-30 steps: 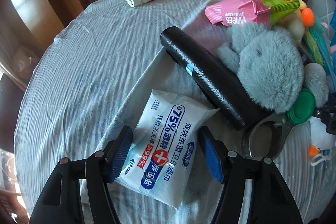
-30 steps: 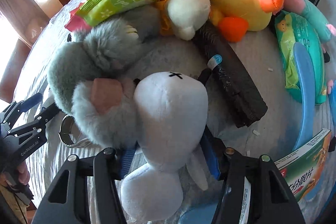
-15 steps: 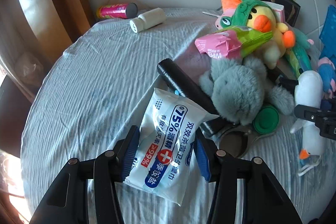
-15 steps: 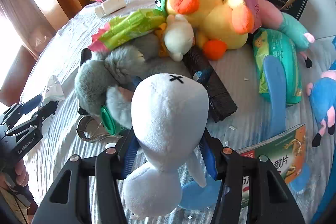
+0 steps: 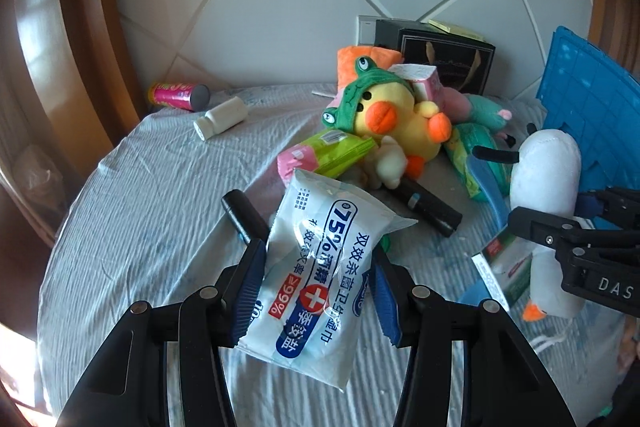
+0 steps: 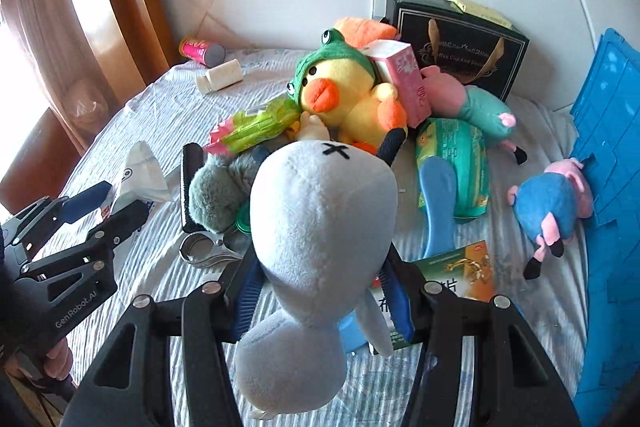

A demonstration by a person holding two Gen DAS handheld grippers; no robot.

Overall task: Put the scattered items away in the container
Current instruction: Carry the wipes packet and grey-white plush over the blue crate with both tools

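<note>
Scattered items covered a counter draped in pale striped cloth. Left wrist view: the left gripper had its jaws clamped on a white packet of alcohol wipes, raised clear of the cloth; the jaws had just been closing, with the packet between them. Behind the packet lay a black roll, a green-and-pink wipes pack and a yellow duck plush in a green frog hood. A pink can and a white bottle lay side by side near the counter's far edge. A black gift box stood against the tiled wall. At the right edge, the right gripper carried a white plush toy in front of a blue crate, the container.

Right wrist view: the right gripper had its jaws pressed against the sides of the white plush toy, held above the clutter. Below it lay a grey furry plush, metal clippers, a green medicine box and a blue comb resting on a teal packet. A blue pig plush lay touching the blue crate at right. At left, the left gripper, held in a hand, carried the wipes packet.
</note>
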